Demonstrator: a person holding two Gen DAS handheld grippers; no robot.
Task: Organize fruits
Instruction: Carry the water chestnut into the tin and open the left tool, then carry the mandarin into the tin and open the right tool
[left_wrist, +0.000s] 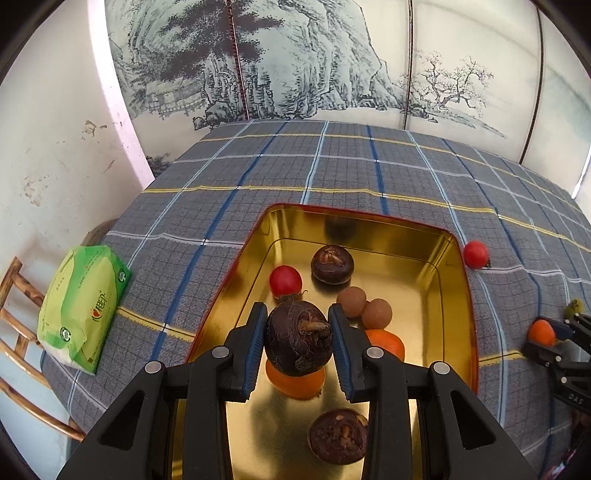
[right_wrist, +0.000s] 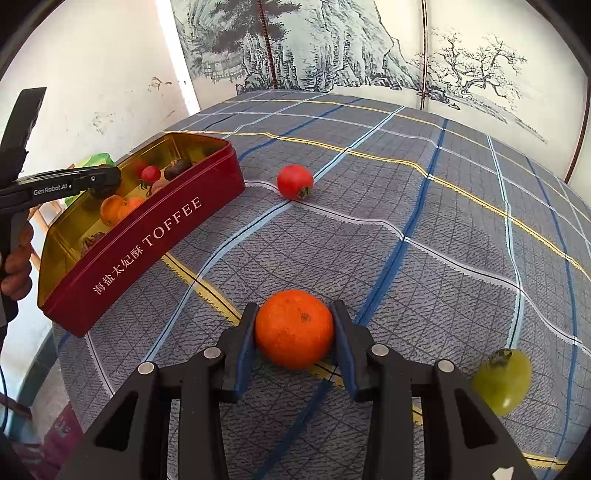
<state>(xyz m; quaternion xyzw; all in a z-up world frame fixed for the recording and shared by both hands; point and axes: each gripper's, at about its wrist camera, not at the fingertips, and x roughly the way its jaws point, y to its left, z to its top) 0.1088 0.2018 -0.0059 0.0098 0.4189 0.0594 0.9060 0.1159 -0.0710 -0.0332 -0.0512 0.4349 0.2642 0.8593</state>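
My left gripper (left_wrist: 296, 312) is shut on a dark brown water chestnut (left_wrist: 295, 343) and holds it above the gold inside of the red toffee tin (left_wrist: 388, 236). Inside the tin lie a red tomato (left_wrist: 285, 280), two more water chestnuts (left_wrist: 331, 264), two brown longans (left_wrist: 352, 301) and two mandarins (left_wrist: 386, 341). My right gripper (right_wrist: 294, 307) is shut on a mandarin (right_wrist: 294, 328) low over the checked cloth, right of the tin (right_wrist: 147, 236). On the cloth lie a red tomato (right_wrist: 294, 181) beside the tin and a green tomato (right_wrist: 502, 380) to the right.
A green tissue pack (left_wrist: 83, 306) lies at the table's left edge, with a wooden chair (left_wrist: 18, 295) beyond it. A painted screen (left_wrist: 295, 55) and a white wall stand behind the table. A person's hand (right_wrist: 16, 266) grips the left tool.
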